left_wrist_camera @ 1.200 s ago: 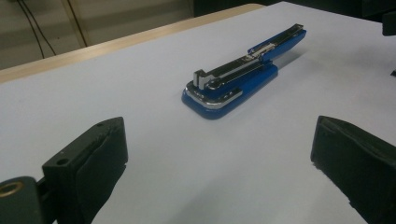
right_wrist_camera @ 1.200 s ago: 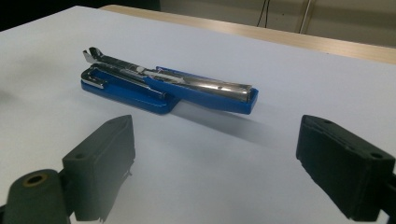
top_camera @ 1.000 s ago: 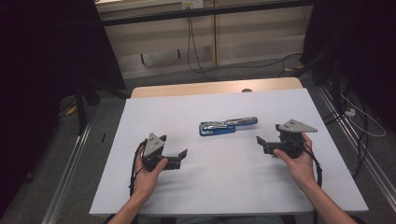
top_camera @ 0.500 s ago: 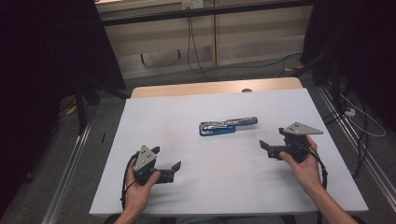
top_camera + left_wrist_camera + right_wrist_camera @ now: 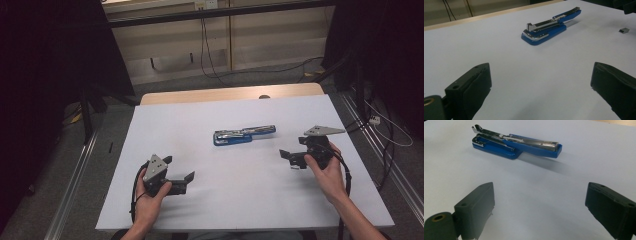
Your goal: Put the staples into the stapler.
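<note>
Between your left gripper (image 5: pixel 181 176) and right gripper (image 5: pixel 286 158), both gaping wide with nothing held, the blue-and-chrome metal stapler (image 5: pixel 243 135) is lying on the white desk (image 5: pixel 200 135).

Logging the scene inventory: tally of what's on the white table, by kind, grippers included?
Blue stapler, lying opened out: 1
Small metal staple block: 1
Handheld grippers, left gripper and right gripper, fingers spread apart, nothing held: 2
Total: 4
</note>
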Demonstrator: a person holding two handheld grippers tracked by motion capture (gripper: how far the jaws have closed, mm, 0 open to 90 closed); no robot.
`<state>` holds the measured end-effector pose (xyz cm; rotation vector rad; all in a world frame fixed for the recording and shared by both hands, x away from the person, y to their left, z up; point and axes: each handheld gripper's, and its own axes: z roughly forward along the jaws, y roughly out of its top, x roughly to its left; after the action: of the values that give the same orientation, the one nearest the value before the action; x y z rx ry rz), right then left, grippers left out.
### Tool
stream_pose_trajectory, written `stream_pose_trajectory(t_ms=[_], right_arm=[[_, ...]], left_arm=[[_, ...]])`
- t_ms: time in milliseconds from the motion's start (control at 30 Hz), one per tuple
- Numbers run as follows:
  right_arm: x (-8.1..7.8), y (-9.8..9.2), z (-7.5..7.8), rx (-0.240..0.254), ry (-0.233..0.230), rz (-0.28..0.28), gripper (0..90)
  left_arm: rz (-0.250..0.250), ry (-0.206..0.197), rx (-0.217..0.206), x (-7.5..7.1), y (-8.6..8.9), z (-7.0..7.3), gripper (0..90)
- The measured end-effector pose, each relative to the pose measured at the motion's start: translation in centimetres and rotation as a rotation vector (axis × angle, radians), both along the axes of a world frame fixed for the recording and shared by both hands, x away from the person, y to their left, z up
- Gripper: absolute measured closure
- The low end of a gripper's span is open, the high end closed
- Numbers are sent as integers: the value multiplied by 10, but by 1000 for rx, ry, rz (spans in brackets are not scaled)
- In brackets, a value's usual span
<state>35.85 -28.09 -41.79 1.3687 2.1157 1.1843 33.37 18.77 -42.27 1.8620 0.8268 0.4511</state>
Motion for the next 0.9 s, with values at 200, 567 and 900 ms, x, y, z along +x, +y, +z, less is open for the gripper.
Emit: stream_pose_trajectory(t_ms=[200,567,900], right_arm=[[2,-15,2,-13,7,32,73],[0,-27,1,-110,86,136,156],[1,-17,0,-205,170,259,326]], left_arm=[[-7,-26,0,-3,-2,3,33],[-11,-20,16,0,-5,1,34],[-2,-25,14,0,-5,2,33]])
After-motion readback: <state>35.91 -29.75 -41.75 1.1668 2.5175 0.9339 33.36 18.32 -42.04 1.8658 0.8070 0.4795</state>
